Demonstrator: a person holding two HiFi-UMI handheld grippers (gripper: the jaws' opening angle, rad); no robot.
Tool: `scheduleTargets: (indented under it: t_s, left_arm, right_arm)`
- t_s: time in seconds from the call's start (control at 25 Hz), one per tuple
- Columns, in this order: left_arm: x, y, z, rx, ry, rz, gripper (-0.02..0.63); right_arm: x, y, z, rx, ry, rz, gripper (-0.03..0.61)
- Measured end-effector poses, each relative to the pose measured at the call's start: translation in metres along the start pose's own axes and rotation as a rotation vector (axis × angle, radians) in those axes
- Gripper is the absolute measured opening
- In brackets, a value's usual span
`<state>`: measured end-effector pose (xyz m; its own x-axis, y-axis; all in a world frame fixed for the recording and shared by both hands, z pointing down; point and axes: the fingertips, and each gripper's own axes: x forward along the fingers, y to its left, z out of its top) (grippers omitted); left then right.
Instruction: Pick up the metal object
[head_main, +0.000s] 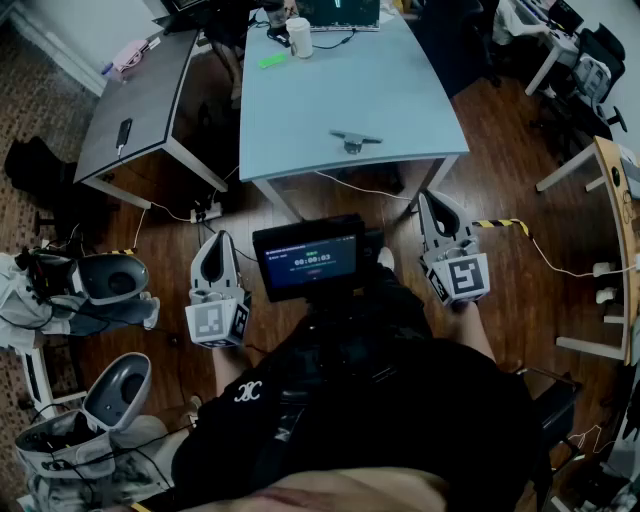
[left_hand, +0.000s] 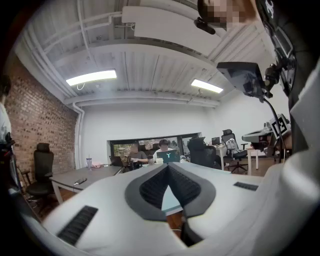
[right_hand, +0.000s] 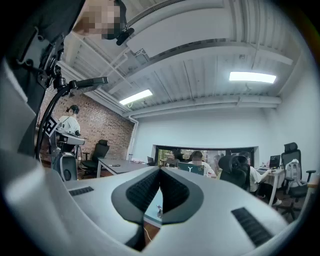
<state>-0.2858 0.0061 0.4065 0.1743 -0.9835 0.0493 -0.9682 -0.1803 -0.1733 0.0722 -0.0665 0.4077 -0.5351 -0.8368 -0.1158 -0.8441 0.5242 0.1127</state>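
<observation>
The metal object (head_main: 355, 140) lies on the light table (head_main: 300, 110), close to its near edge and toward the near right corner. Its long axis runs roughly along that edge. Both tools hang low on the person's side of the table, well short of it. The left tool (head_main: 214, 241) and the right tool (head_main: 428, 201) each have their jaws pressed together, holding nothing. The right tool looks nearer: the object lies ahead of it and slightly to its left.
</observation>
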Motion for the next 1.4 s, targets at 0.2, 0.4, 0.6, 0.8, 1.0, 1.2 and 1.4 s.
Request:
scheduleTargets:
  t_s: [0.2,0.4,0.6,0.8,1.0,1.2,1.4]
  left_arm:
    - [0.09,-0.019,0.019,0.0,-0.04,0.015,-0.002]
    - [0.18,-0.062,0.055,0.019,-0.09,-0.036,-0.002]
    - [0.231,-0.085,0.075,0.015,-0.136,-0.054,-0.002]
    - [0.248,-0.072,0.064,0.018,-0.087,-0.01,-0.002]
    - [0.252,-0.053,0.063,0.028,-0.069,0.023,-0.002]
    - [0.252,-0.023,0.058,0.053,-0.049,0.046,-0.002]
    - [0.242,0.027,0.051,0.048,-0.041,0.082,-0.002]
  right_arm:
    - [0.044,-0.074,-0.007,0.007,-0.013,-0.006,-0.021]
    - [0.072,-0.145,-0.014,0.031,0.013,-0.002,-0.02]
    - [0.097,-0.187,-0.027,0.05,0.021,0.028,-0.02]
    - [0.126,-0.194,-0.035,0.023,0.043,0.083,-0.02]
    - [0.15,-0.178,-0.051,0.018,0.048,0.124,-0.02]
    - [0.175,-0.141,-0.09,-0.084,0.204,0.193,0.031]
    - [0.216,-0.087,-0.139,-0.247,0.322,0.281,0.034]
